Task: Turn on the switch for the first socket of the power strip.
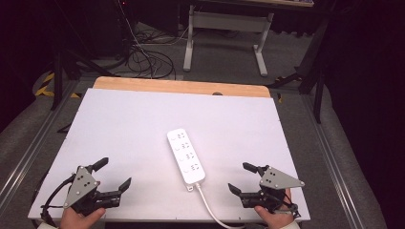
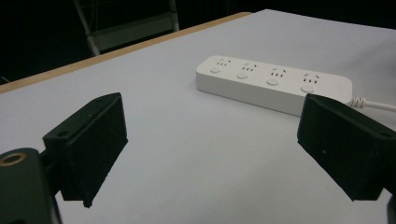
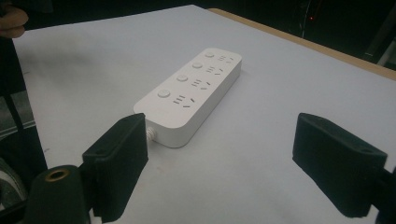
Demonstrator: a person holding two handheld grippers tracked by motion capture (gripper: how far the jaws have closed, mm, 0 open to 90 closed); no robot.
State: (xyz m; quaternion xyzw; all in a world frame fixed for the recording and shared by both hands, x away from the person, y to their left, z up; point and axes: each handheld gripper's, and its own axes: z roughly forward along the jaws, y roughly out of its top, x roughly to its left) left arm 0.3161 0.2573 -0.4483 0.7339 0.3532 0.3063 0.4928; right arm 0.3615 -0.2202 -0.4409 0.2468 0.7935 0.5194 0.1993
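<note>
A white power strip (image 1: 186,155) with several sockets and round buttons lies flat near the middle of the white table (image 1: 143,119); its white cable (image 1: 210,207) runs off the front edge. It also lies ahead in the left gripper view as the power strip (image 2: 273,83) and in the right gripper view as the power strip (image 3: 191,93). My left gripper (image 1: 113,174) rests at the front left, open and holding nothing, apart from the strip. My right gripper (image 1: 242,177) sits at the front right, open and holding nothing, just right of the strip's cable end.
A wooden strip (image 1: 181,87) borders the table's far edge. Beyond it stand a white desk frame (image 1: 224,28) and loose cables (image 1: 148,57) on the grey floor. Metal rails (image 1: 28,152) run along both sides of the table.
</note>
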